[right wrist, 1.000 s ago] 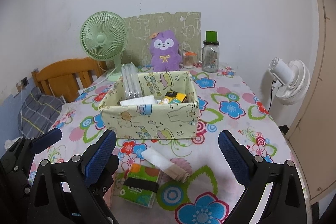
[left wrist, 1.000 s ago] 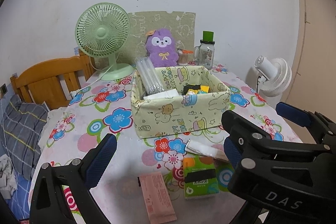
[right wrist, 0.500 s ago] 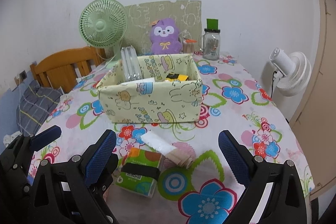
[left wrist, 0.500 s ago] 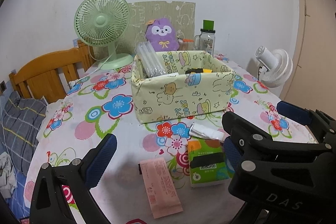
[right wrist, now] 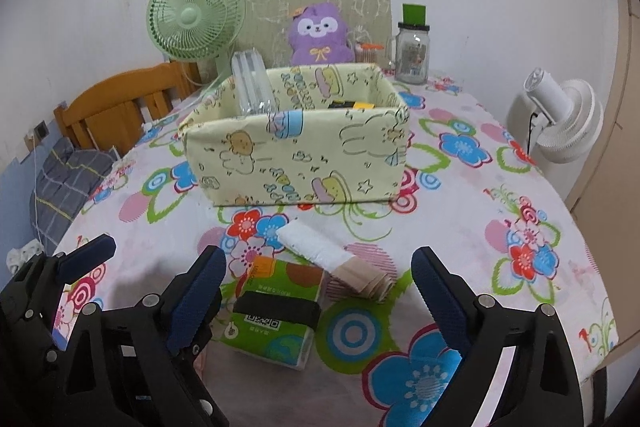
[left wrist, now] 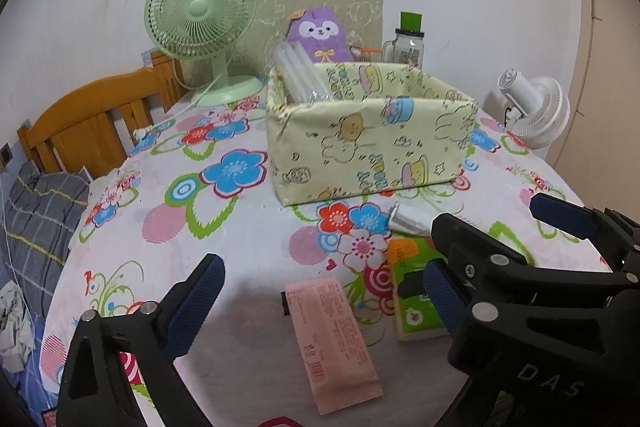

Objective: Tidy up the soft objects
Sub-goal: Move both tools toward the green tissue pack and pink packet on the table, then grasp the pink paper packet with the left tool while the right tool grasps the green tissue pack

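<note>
Nearest, left gripper (left wrist: 320, 301) spread wide above the flowered tablecloth (left wrist: 240, 227), jaws closing, gripping nothing, a pink sachet (left wrist: 332, 339) lying flat on the cloth between them. Beside it, right gripper (right wrist: 318, 293) likewise wide and closing, empty, over a green tissue pack (right wrist: 276, 311) with a black band. Touching that pack's far corner, a white-and-beige folded packet (right wrist: 332, 259). Further on, a pale yellow fabric box (right wrist: 296, 155) holding clear tubes (right wrist: 252, 83). At the back against the wall, a purple plush toy (right wrist: 320, 35), green fan (right wrist: 196, 15) and glass jar (right wrist: 412, 55).
</note>
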A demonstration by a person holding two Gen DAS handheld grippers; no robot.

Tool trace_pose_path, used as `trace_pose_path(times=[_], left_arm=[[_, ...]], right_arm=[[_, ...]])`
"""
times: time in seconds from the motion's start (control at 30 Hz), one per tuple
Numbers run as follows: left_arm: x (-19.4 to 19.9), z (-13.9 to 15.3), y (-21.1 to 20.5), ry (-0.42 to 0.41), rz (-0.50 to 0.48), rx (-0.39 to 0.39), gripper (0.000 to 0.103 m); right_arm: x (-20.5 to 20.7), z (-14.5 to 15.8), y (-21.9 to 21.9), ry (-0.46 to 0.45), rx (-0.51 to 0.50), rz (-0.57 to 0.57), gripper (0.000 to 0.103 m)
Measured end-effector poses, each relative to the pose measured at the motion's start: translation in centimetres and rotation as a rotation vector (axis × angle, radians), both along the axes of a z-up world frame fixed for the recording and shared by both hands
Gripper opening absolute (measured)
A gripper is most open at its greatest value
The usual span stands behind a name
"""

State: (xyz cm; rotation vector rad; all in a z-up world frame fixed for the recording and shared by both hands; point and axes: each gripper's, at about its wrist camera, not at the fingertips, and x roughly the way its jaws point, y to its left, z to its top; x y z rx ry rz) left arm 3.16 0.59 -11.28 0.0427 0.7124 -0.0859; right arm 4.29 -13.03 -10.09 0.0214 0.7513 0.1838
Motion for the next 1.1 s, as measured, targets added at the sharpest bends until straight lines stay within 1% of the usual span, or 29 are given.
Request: trace_pose_path(times=[0.07,0.23,0.4,0.6,0.7,0.77,0.83,0.9,0.93,0.97,1.03,1.1], left_arm=[[0.2,-0.5,0.2,0.019,0.001,-0.003,0.095],[0.6,-1.4,0.5,0.05,0.007,-0.003,0.09],[0.9,-2.3,0.5,0.078,0.005,-0.002,0.088],[1.4,-3.5,0.3,0.128,-0.002,-0.011,0.079],[1.5,-3.8,0.4,0.142,-0.005,-0.019,0.073],[1.6,-4.1,0.3,0.151,-0.012,-0.02,0.067],[1.6,-4.2,0.1,0.146,-0.011,-0.005,0.064],[1.5,-4.1,0.0,0.144,-0.02,-0.011,0.06],[1.5,-4.1,0.0,0.145,-0.021,-0.014,0.057],[1.5,-4.1,-0.1,0.143,-0.024,-0.015,0.051],[1.4,-4.0,-0.2,0.14,-0.03,-0.019,0.044],[1.5,-4.0,-0.2,0.142,-0.031,-0.022,0.043]], right_arm=[[0.2,-0.5,0.3,0.019,-0.001,0.005,0.092],[0.7,-1.4,0.9,0.057,-0.003,0.012,0.089],[1.0,-2.2,1.4,0.098,-0.011,0.017,0.085],[1.5,-3.4,2.0,0.156,-0.015,0.018,0.077],[1.7,-3.8,2.3,0.175,-0.006,0.025,0.073],[1.8,-4.1,2.6,0.189,-0.002,0.033,0.068],[2.0,-4.3,2.8,0.201,0.006,0.036,0.064],[2.0,-4.4,2.9,0.204,0.006,0.038,0.063],[2.1,-4.4,3.0,0.203,0.004,0.039,0.061],[2.1,-4.4,3.0,0.202,0.004,0.039,0.06],[2.1,-4.4,3.0,0.202,0.002,0.036,0.057],[2.1,-4.4,2.9,0.199,0.0,0.037,0.056]])
